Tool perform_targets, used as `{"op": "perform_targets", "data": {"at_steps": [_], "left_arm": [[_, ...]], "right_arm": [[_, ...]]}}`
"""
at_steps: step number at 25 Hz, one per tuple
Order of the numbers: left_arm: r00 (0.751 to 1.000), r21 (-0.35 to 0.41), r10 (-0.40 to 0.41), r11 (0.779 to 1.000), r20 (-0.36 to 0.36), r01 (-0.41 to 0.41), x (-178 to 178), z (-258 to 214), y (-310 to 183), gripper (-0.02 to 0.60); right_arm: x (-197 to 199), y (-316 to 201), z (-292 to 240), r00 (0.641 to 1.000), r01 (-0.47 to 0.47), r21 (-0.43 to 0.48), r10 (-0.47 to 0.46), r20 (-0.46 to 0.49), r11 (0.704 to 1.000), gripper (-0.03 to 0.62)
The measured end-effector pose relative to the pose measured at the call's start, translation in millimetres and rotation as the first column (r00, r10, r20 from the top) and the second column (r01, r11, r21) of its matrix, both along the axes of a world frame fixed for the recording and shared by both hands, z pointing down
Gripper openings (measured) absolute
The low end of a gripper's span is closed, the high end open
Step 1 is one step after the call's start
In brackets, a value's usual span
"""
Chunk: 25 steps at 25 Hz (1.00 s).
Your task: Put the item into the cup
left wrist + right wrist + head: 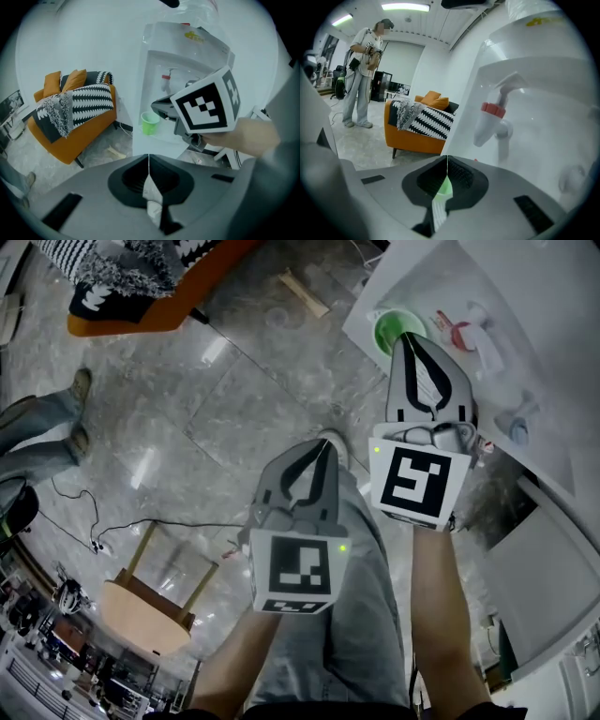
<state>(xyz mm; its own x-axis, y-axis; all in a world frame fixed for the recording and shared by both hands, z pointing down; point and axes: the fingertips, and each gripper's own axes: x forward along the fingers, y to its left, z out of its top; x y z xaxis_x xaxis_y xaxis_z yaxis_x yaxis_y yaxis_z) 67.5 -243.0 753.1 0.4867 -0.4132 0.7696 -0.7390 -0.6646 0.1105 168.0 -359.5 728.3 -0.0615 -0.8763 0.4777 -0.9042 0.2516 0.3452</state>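
1. Head view: the right gripper point(406, 337) points at the green cup point(386, 329) at 1 o'clock, on the water machine point(525, 277). The left gripper point(327, 445) hangs mid-picture.
2. Left gripper view: its jaws are squeezed together. A pale bit point(152, 201) shows low between them. It may be the item; I cannot tell.
3. Right gripper view: its jaws are squeezed together too, with the cup's green peeking behind. I think the item must next go over the cup, then drop.

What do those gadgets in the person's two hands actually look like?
Two grey plastic tools. The left tool and the right tool each have two curved jaws tapering to a point, lined with dark ribbed pads. Behind each sits a white cube printed with black square markers, with a small green light. No sleeves cover the forearms; the person wears grey-blue jeans.
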Motion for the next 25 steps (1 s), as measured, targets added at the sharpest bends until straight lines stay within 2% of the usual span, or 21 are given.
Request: {"op": "perform_targets", "data": {"at_steps": [5,9,14,18,25], "left_arm": [[1.0,0.007,-0.016,1.0,-0.004,0.016,-10,-7,5,0.014],[0.998,0.022,-0.07,0.997,-0.006,0.07,-24,-19,12,0.014],[0.997,0.047,-0.08,0.996,0.02,0.079,-49,-27,32,0.014],[0.995,0.053,-0.099,0.994,0.024,0.098,-69,-38,57,0.014],[0.991,0.075,-0.13,0.989,0.039,0.127,-113,-63,120,0.014]], "right_arm": [[-8,10,-2,0.996,-0.025,0.006,0.024,0.083,1.0,0.012],[-11,24,-4,0.99,-0.051,-0.005,0.052,0.13,0.999,0.012],[-23,54,-3,0.976,-0.081,-0.027,0.085,0.201,0.996,0.012],[-46,87,2,0.97,-0.062,-0.056,0.073,0.234,0.997,0.011],[-97,175,-4,0.959,-0.011,-0.108,0.04,0.279,0.994,0.01]]}}
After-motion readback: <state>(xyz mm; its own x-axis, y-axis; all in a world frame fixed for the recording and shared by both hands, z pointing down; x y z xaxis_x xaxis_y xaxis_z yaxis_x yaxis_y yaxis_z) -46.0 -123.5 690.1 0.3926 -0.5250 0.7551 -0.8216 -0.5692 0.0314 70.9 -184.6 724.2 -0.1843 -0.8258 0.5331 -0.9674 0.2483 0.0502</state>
